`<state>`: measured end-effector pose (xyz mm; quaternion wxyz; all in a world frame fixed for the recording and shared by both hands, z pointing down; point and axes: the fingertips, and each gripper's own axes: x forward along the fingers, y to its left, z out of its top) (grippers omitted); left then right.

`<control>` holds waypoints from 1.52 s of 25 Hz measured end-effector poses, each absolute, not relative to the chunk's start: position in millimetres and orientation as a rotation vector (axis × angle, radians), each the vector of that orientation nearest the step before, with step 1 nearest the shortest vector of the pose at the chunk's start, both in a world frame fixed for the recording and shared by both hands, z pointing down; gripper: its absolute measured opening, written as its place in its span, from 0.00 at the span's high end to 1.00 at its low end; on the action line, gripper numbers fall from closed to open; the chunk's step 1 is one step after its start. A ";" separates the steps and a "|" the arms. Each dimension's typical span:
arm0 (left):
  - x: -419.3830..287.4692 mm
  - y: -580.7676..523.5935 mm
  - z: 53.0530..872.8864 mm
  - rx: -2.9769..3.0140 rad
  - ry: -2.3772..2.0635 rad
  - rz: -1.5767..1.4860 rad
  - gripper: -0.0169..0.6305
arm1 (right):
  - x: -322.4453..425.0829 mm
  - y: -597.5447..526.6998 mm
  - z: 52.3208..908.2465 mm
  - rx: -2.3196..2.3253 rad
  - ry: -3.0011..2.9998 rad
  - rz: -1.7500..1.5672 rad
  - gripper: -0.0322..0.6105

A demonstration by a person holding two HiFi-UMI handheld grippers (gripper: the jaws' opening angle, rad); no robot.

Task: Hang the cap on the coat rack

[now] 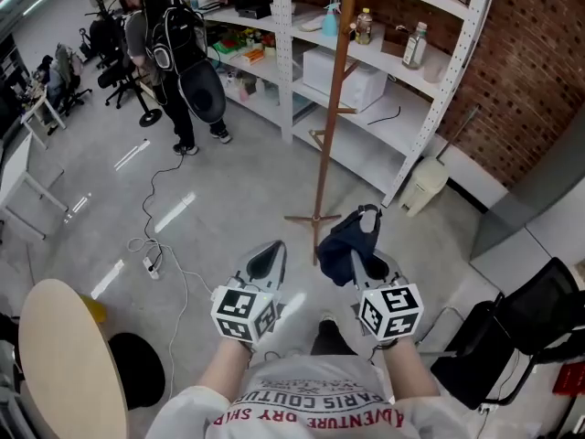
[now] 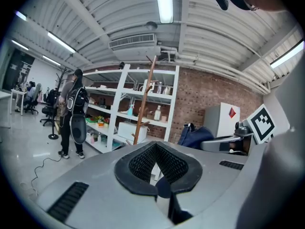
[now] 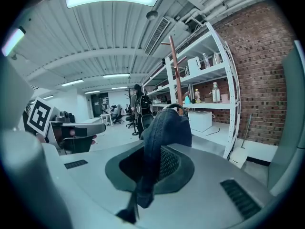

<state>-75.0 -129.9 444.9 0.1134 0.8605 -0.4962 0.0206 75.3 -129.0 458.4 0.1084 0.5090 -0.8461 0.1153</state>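
Observation:
A dark blue cap [image 1: 345,236] hangs from my right gripper [image 1: 362,260], which is shut on its fabric. In the right gripper view the cap [image 3: 164,128] rises from between the pinched jaws of the right gripper [image 3: 151,168]. The wooden coat rack [image 1: 331,108] stands just ahead on the floor, its base close beyond the cap. Its pole [image 3: 175,70] also shows in the right gripper view. My left gripper [image 1: 267,258] is level with the right one, shut with nothing in it. The left gripper view shows the rack [image 2: 143,104] and the cap [image 2: 195,136] to its right.
White metal shelves [image 1: 384,62] with bottles and boxes line the brick wall behind the rack. A person in black [image 1: 174,53] stands at the back left. A cable and power strip [image 1: 151,265] lie on the floor. A round table [image 1: 64,364] is near left, a black chair [image 1: 521,337] near right.

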 end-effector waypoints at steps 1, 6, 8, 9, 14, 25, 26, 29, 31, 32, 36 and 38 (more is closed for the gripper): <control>-72.7 -140.7 445.4 2.519 -1.465 0.062 0.97 | 78.2 -140.4 459.5 1.489 -2.497 0.341 0.92; -59.9 -200.0 434.2 2.500 -1.555 0.037 0.97 | 97.0 -203.5 454.9 1.435 -2.539 0.325 0.92; -50.1 -228.4 428.2 2.495 -1.584 0.016 0.97 | 107.6 -233.8 451.0 1.412 -2.555 0.310 0.92; -44.2 -240.9 427.3 2.490 -1.592 0.005 0.97 | 113.0 -247.7 450.9 1.395 -2.561 0.302 0.92; -21.8 -283.9 435.1 2.463 -1.620 -0.009 0.97 | 132.8 -300.3 455.9 1.352 -2.584 0.277 0.92; -24.7 -364.3 417.7 2.510 -1.590 -0.012 0.97 | 129.3 -382.4 412.5 1.383 -2.614 0.151 0.92; -25.1 -370.9 414.0 2.529 -1.566 -0.010 0.97 | 126.7 -389.7 407.9 1.395 -2.607 0.132 0.92; -30.8 -390.6 400.5 2.592 -1.519 0.005 0.97 | 117.6 -410.7 390.4 1.446 -2.597 0.084 0.92; -41.3 -405.9 390.3 2.621 -1.514 -0.004 0.97 | 107.9 -422.8 372.4 1.479 -2.601 0.026 0.92; -47.0 -412.9 386.4 2.630 -1.512 -0.011 0.97 | 102.2 -427.9 362.5 1.492 -2.601 -0.014 0.92; -60.2 -431.8 381.7 2.649 -1.477 -0.035 0.97 | 84.9 -448.0 325.2 1.546 -2.570 -0.204 0.92; -60.1 -437.4 382.9 2.657 -1.445 -0.046 0.97 | 80.0 -456.4 307.1 1.569 -2.557 -0.282 0.92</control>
